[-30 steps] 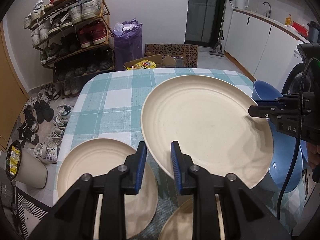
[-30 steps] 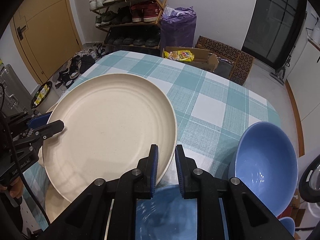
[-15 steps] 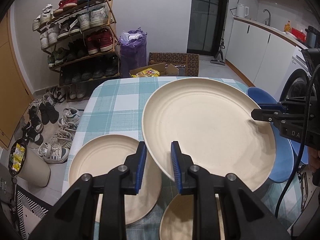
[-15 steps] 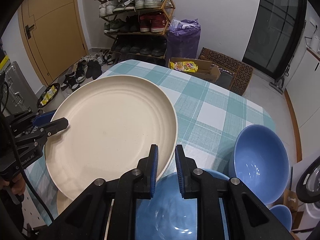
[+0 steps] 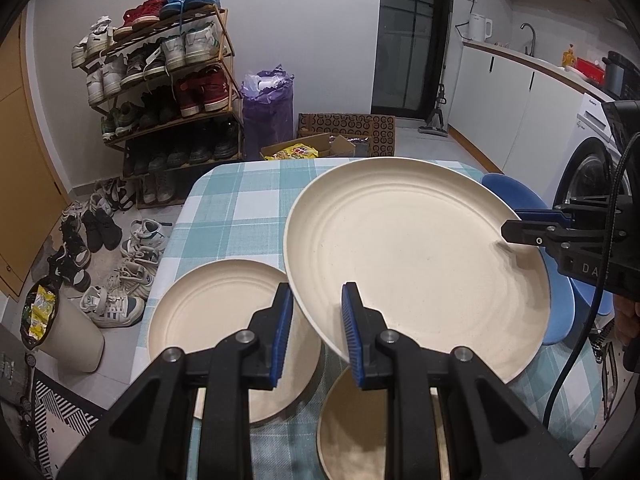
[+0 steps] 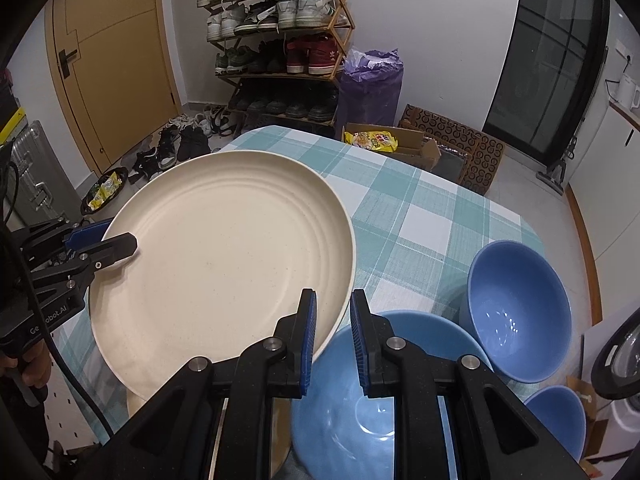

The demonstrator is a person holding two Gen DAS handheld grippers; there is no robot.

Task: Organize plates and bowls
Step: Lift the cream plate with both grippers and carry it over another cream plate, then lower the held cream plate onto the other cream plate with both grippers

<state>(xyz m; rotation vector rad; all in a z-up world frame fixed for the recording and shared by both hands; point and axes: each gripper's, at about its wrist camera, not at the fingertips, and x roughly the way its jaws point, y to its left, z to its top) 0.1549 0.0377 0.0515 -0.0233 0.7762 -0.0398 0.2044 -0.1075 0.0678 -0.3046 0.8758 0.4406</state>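
Right now the large cream plate [image 5: 416, 264] hangs tilted above the desk [image 5: 236, 200], pinched at opposite edges. The left hand-held gripper [image 5: 316, 322] has its blue pads nipped on the plate's near rim in its own view, jaws almost fully closed. The right hand-held gripper [image 6: 333, 330] clamps the opposite rim the same way, jaws drawn tight on the thin edge.

Below the raised plate, a medium cream plate [image 5: 212, 320] lies flat on the checked teal-and-white cloth, and a smaller cream plate [image 5: 352, 432] sits just beside it, partly hidden under the left gripper.

On the other side, a wide blue bowl [image 6: 360, 412] sits directly under the right gripper, with a deeper blue bowl [image 6: 520, 312] next to it and a small blue bowl [image 6: 556, 420] at the desk's edge.

Beyond the desk stand a shoe rack [image 6: 280, 40], a purple bag [image 6: 370, 84] and an open cardboard box [image 6: 400, 144].
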